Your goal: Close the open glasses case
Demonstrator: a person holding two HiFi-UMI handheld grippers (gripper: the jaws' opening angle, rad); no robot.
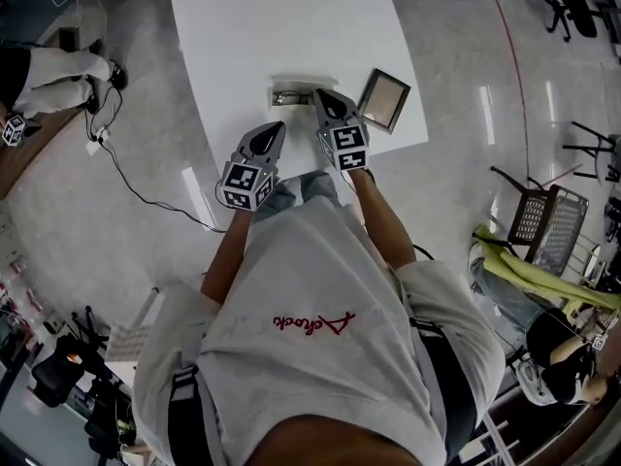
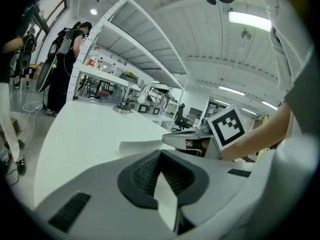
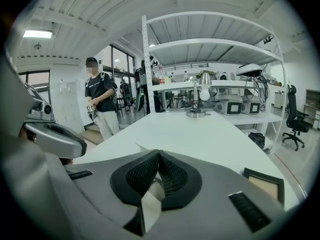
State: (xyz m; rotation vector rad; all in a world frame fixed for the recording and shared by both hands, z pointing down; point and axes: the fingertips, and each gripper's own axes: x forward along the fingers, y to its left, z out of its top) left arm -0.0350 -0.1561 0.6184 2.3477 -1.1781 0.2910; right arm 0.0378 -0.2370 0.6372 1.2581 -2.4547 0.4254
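Note:
The glasses case (image 1: 290, 90) lies near the front edge of the white table (image 1: 252, 27); its pale lid (image 2: 143, 146) shows flat just beyond my left jaws. My right gripper (image 1: 318, 96) is shut, its tip at the case's right end; whether it touches the case I cannot tell. My left gripper (image 1: 276, 127) is shut too and empty, a little nearer me and short of the case. From the left gripper view the right gripper (image 2: 192, 136) and its marker cube (image 2: 227, 127) sit just beyond the case. Only a pale corner of the case (image 3: 144, 149) shows past the right jaws.
A dark picture frame (image 1: 384, 99) lies flat right of the case, seen also as the frame (image 3: 264, 181). A lamp (image 3: 199, 104) stands at the table's far end. A person (image 3: 101, 106) stands by shelving (image 3: 210, 44). Chairs (image 1: 548, 216) and floor cables (image 1: 136, 187) surround the table.

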